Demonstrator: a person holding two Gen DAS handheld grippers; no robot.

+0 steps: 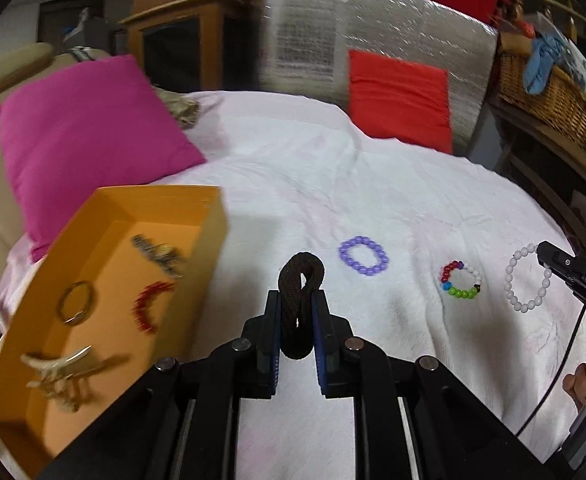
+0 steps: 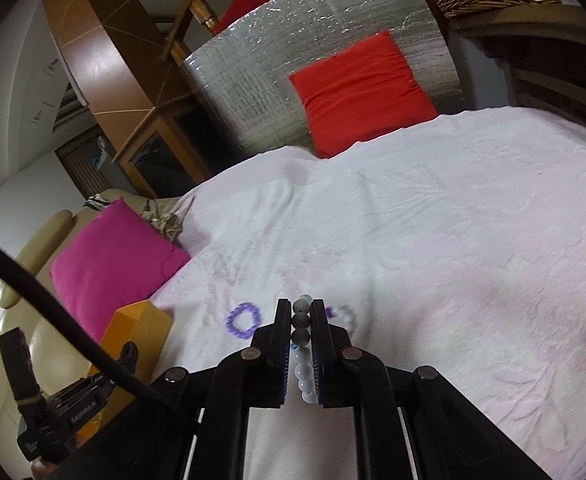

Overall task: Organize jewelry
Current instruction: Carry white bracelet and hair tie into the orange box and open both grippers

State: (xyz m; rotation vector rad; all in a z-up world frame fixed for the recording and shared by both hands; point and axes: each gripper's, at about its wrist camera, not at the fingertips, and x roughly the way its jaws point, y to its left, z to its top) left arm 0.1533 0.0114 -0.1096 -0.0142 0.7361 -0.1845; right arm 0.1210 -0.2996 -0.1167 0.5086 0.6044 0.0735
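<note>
Our left gripper is clamped on a dark hair tie, held above the bedspread just right of the orange box. Our right gripper pinches the white bead bracelet. We judge both picks made; next, carry each over the box and release.

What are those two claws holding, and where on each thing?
Left gripper pinches a dark brown cord loop at its lower half. Right gripper clamps the white bead bracelet across its beads.
</note>
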